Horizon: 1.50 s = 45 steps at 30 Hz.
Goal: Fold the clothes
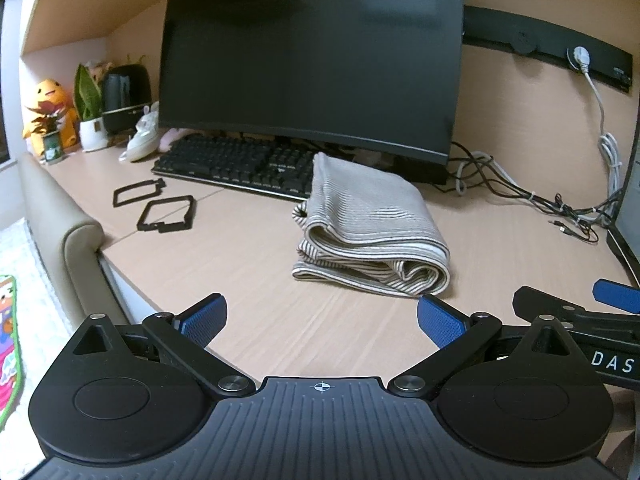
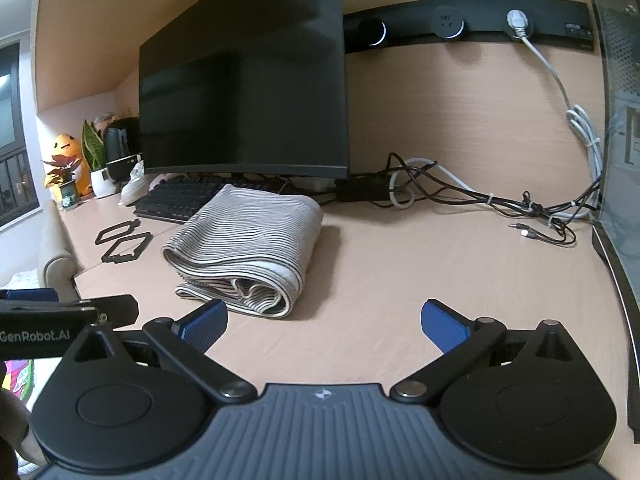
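A grey-and-white striped garment (image 1: 370,226) lies folded in a thick bundle on the wooden desk (image 1: 240,264), in front of the monitor. It also shows in the right wrist view (image 2: 248,240). My left gripper (image 1: 320,320) is open and empty, just short of the bundle's near edge. My right gripper (image 2: 324,324) is open and empty, to the right of the bundle's near end. Part of the right gripper (image 1: 592,312) shows at the right edge of the left wrist view, and part of the left gripper (image 2: 60,316) at the left edge of the right wrist view.
A black monitor (image 1: 312,60) and keyboard (image 1: 236,164) stand behind the garment. Two black frames (image 1: 160,208) lie at the left. Plants, a plush toy (image 1: 52,112) and a shoe sit at the far left. Tangled cables (image 2: 480,200) lie at the right; a dark case (image 2: 616,120) stands at the right edge.
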Available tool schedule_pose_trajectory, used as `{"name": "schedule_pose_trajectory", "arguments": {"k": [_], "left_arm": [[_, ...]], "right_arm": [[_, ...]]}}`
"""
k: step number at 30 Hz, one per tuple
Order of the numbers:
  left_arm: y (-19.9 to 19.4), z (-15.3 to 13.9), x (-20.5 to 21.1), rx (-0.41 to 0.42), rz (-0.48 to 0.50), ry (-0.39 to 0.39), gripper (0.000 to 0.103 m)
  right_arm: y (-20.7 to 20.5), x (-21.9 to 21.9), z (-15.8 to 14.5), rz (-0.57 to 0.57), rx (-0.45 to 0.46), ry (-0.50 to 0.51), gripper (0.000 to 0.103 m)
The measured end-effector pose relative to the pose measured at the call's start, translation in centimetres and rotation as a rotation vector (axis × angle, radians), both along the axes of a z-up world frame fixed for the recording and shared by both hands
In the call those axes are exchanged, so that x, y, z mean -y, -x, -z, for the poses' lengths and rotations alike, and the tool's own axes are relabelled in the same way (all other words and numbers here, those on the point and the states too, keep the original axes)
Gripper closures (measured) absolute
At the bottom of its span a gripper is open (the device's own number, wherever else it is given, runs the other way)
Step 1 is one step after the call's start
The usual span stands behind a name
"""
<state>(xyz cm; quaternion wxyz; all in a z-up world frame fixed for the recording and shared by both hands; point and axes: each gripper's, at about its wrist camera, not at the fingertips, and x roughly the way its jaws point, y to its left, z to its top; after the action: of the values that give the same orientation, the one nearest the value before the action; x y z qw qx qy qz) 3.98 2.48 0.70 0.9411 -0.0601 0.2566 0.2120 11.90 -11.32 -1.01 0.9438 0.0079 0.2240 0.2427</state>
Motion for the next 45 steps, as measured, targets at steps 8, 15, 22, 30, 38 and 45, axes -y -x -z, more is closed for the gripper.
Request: {"name": "schedule_pose_trajectory", "arguments": {"k": [8, 15, 22, 30, 38, 45], "left_arm": [[-0.1, 0.4, -0.4, -0.017, 0.000, 0.013, 0.000], [0.2, 0.6, -1.0, -0.024, -0.013, 0.020, 0.000], [0.4, 0.7, -1.4, -0.025, -0.024, 0.027, 0.000], [0.6, 0.5, -1.6, -0.019, -0.024, 0.027, 0.000], [0.7, 0.5, -1.6, -0.019, -0.024, 0.027, 0.000], [0.6, 0.5, -1.7, -0.020, -0.021, 0.027, 0.000]], "right_arm": [[-0.2, -0.2, 0.5, 0.002, -0.022, 0.006, 0.000], [-0.3, -0.8, 0.7, -0.012, -0.032, 0.009, 0.000], [-0.2, -1.5, 0.8, -0.026, -0.034, 0.015, 0.000], [-0.3, -1.8, 0.9, -0.025, -0.032, 0.018, 0.000], [-0.5, -1.6, 0.9, -0.027, -0.034, 0.017, 0.000], [-0.5, -1.7, 0.9, -0.030, -0.035, 0.017, 0.000]]}}
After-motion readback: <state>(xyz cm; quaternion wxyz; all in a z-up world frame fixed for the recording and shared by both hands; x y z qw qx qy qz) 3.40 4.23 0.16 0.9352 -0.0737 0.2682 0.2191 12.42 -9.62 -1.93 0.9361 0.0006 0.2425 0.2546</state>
